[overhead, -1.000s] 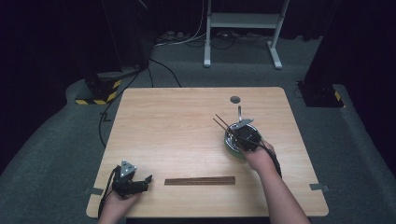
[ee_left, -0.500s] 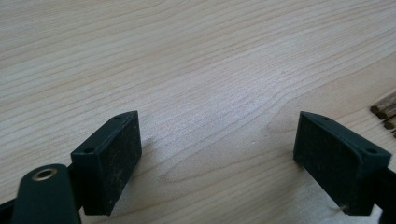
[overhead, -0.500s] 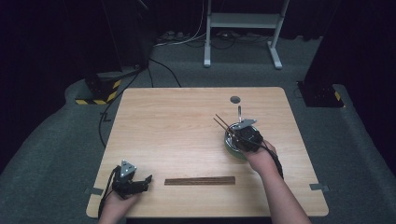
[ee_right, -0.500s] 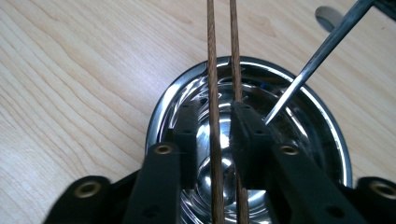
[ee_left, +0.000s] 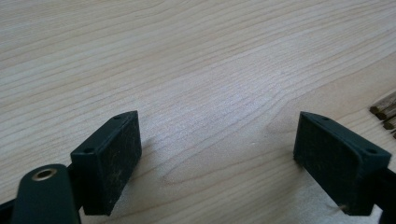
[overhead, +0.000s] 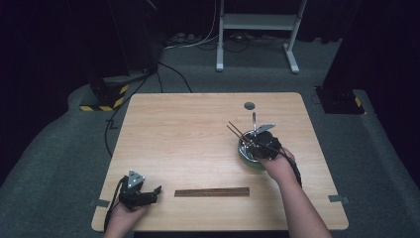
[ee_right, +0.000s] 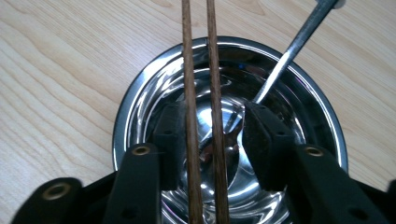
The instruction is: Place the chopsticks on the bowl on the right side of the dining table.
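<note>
A shiny steel bowl [ee_right: 140,93] stands on the right part of the wooden table [overhead: 188,129]. Two dark wooden chopsticks [ee_right: 212,56] lie across it and stick out over its far rim. A metal spoon [ee_right: 289,51] leans in the bowl, handle pointing away. My right gripper [ee_right: 210,135] hangs just above the bowl [overhead: 247,157] with the chopsticks between its pads [ee_right: 264,140]. The pads stand apart, with a gap beside the right stick. My left gripper [ee_left: 219,154] rests wide open and empty at the table's near left corner [overhead: 136,191].
A flat brown strip of wooden sticks [overhead: 212,192] lies near the front edge, between the two hands; its ends [ee_left: 385,109] show to the right of the left jaws. A round cable hole [overhead: 249,105] sits in the far right of the table.
The right hand has shifted only slightly over the bowl. The left gripper has stayed where it was.
</note>
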